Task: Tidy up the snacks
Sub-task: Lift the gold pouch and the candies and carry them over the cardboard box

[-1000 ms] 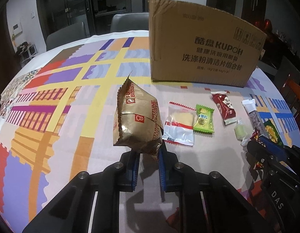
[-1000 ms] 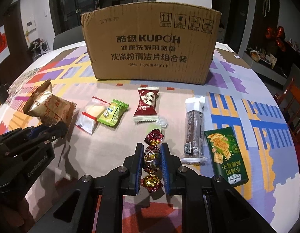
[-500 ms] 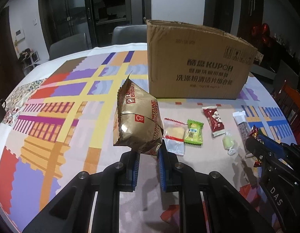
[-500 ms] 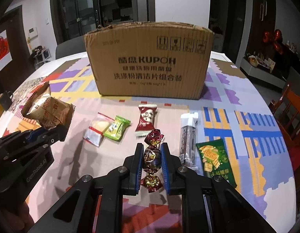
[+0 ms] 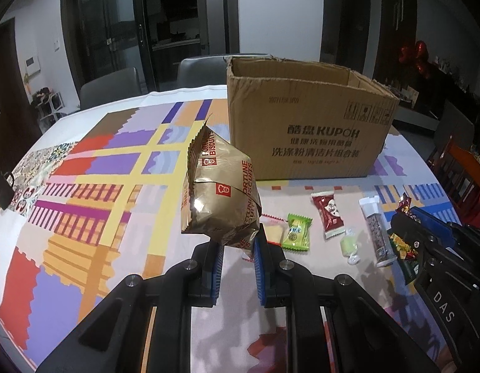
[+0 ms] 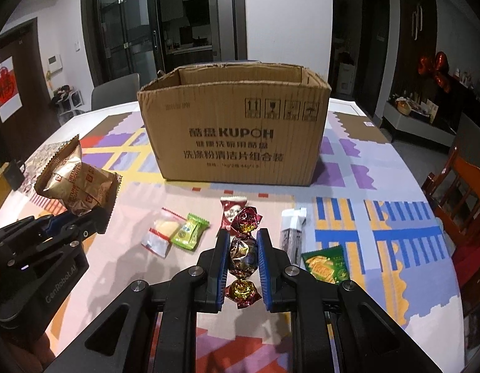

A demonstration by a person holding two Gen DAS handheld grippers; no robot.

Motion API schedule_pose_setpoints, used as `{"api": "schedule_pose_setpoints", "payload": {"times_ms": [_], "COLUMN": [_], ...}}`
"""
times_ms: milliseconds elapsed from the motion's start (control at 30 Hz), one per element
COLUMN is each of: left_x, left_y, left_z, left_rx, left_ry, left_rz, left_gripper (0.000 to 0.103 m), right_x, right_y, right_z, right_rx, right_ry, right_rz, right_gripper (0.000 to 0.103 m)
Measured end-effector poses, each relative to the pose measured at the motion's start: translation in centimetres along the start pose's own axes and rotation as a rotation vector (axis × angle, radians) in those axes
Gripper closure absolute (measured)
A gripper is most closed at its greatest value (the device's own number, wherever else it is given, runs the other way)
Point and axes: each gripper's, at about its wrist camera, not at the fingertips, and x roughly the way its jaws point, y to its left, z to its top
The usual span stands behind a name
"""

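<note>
We see one table (image 6: 395, 186) under a patterned cloth, its near edge cut off by our grippers. On it stands one open cardboard box (image 6: 237, 136); from both views its floor is hidden behind the front wall, so we cannot tell what lies inside. Our left gripper (image 5: 237, 256) is clamped on the bottom of one gold biscuit bag (image 5: 219, 199), held up in the air before the box. Our right gripper (image 6: 242, 256) pinches one foil candy (image 6: 243, 255) around its middle, its twisted ends sticking out above and below. Six snacks lie on the cloth: a clear packet (image 6: 160, 233), a green packet (image 6: 188, 231), a red packet (image 5: 329, 216) half hidden in the right view, a dark bar (image 5: 376, 230), a green cracker pack (image 6: 327, 264) and a pale sweet (image 5: 348, 244).
</note>
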Motion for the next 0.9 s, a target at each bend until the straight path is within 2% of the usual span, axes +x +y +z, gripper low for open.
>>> {"api": "schedule_pose_setpoints", "payload": {"times_ms": [900], "left_x": [-1.9], "left_y": [-0.8], "left_z": [5.4], "left_rx": [-0.001], "left_ry": [-0.076], "left_rz": [-0.020], "left_gripper": [0.084], "right_x": [-1.9], "right_y": [-1.5], "right_z": [5.5], "right_rx": [0.017], "right_ry": [-0.090], "right_rz": [-0.003], "right_gripper": [0.084]}}
